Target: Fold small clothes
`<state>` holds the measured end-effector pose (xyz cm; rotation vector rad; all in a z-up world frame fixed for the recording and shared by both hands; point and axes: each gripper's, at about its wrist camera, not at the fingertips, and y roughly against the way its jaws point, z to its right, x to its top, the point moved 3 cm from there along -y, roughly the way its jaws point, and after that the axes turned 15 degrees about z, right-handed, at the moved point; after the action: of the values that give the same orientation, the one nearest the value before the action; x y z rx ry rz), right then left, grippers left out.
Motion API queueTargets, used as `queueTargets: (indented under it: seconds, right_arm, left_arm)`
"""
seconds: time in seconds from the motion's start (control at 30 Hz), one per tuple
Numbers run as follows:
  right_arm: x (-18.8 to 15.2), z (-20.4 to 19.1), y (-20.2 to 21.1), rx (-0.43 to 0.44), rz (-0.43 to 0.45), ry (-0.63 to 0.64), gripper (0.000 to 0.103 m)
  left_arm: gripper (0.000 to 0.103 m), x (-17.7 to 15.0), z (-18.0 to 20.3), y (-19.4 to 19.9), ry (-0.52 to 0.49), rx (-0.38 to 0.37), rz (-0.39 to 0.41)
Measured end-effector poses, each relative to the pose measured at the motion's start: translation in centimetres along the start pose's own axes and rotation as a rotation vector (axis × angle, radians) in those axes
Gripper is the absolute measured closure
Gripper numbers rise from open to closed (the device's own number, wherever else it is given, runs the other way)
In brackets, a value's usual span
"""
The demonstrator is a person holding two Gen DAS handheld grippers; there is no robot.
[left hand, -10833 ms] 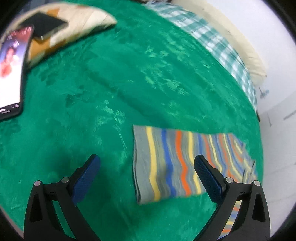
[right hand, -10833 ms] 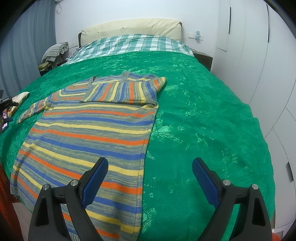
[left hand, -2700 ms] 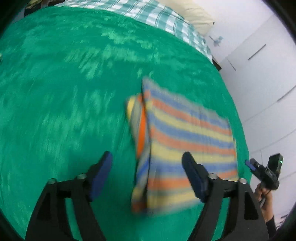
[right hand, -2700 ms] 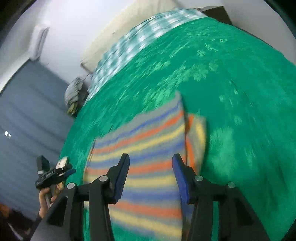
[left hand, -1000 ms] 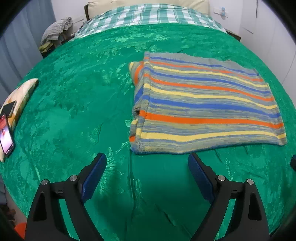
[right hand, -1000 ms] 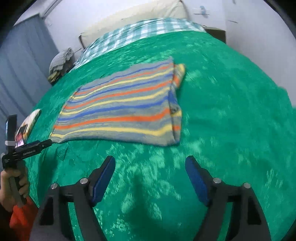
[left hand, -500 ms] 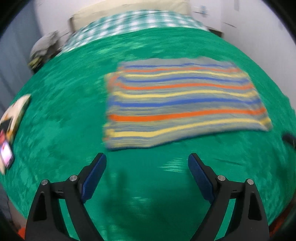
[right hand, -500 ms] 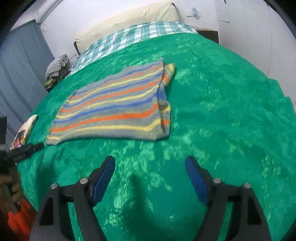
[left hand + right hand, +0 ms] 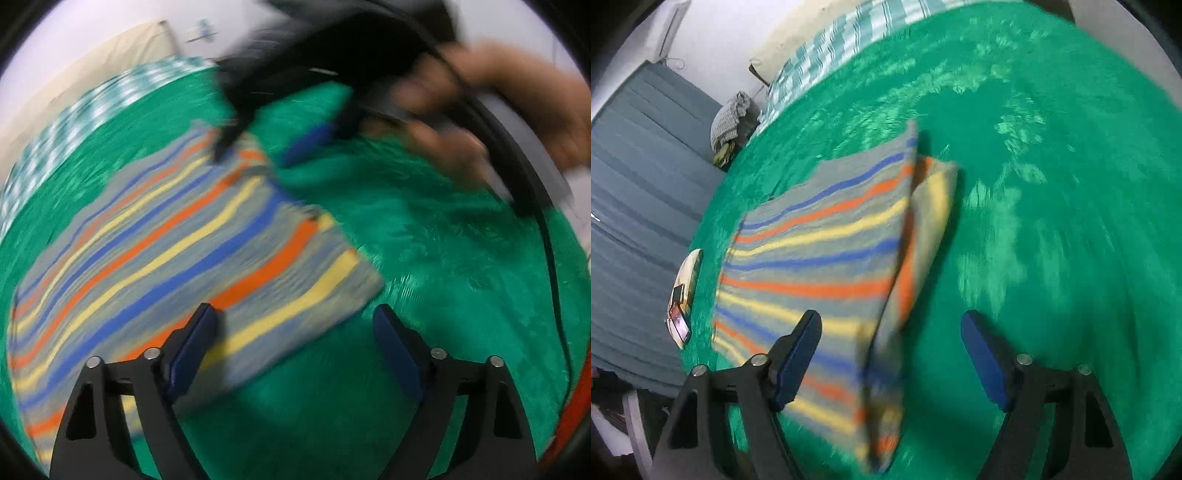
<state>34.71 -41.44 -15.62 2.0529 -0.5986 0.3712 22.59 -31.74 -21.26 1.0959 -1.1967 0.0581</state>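
Note:
A folded striped sweater (image 9: 177, 240), grey with orange, yellow and blue bands, lies on the green bedspread (image 9: 443, 266). My left gripper (image 9: 291, 332) hangs just over the sweater's near corner. Its jaws are closing with the cloth edge between them, and the pads are not pressing on it. In the right wrist view the sweater (image 9: 820, 251) shows its folded side edge under my right gripper (image 9: 890, 345). Those jaws are also closing around that edge without gripping. The right gripper (image 9: 258, 153), blurred, also shows at the sweater's far corner, held by a hand (image 9: 461, 110).
A phone (image 9: 681, 317) rests on a cushion (image 9: 690, 269) at the bed's left edge, beside a grey curtain (image 9: 635, 184). Checked bedding (image 9: 827, 40) and a clothes pile (image 9: 729, 118) lie toward the headboard. Green bedspread (image 9: 1052, 221) stretches right of the sweater.
Both grippers swept in from in front of the sweater to its right end. The left view has rolled, and the right gripper and its hand have come into it.

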Motion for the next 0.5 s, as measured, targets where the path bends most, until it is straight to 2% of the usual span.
queueTargets:
  seconds: [0.03,0.07,0.1,0.13,0.17,0.2,0.3,0.4,0.5]
  right_arm:
    - [0.6,0.2,-0.6,0.013,-0.001,-0.009,0.032]
    - [1.4,0.4,-1.3,0.025,-0.004,-0.019,0.038]
    - [2.1,0.5,-2.0,0.035,-0.011,-0.030,0.046]
    - [2.7,0.5,-2.8,0.040,-0.018,-0.038,0.053]
    - [3.1,0.4,-3.3,0.032,-0.023,-0.031,0.087]
    - [3.5,0.1,-3.8,0.011,-0.030,-0.013,0.096]
    - [4.8,-2.1,-3.4,0.006,-0.016,0.048,0.096]
    - [5.7,-6.7,-2.2,0.046,0.020,0.113,0.096]
    - [6.1,-11.8,-2.7,0.108,0.035,0.152,0.096]
  left_arm:
    - [0.019,0.3,0.3,-0.4,-0.010,-0.009,0.015]
    - [0.028,0.6,0.3,-0.6,-0.009,-0.024,0.026]
    - [0.053,0.8,0.2,-0.8,0.001,-0.043,0.031]
    - [0.072,1.2,0.0,-0.9,0.023,-0.056,0.039]
    - [0.088,1.3,-0.5,-0.9,0.036,-0.035,0.041]
    - [0.092,1.5,-1.3,-0.4,0.089,-0.047,0.057]
    - [0.094,1.7,-4.6,3.0,0.239,-0.051,0.135]
    - [0.094,1.1,-8.4,7.9,0.370,-0.013,0.215]
    - [0.094,-1.3,-13.6,13.1,0.520,0.068,0.257]
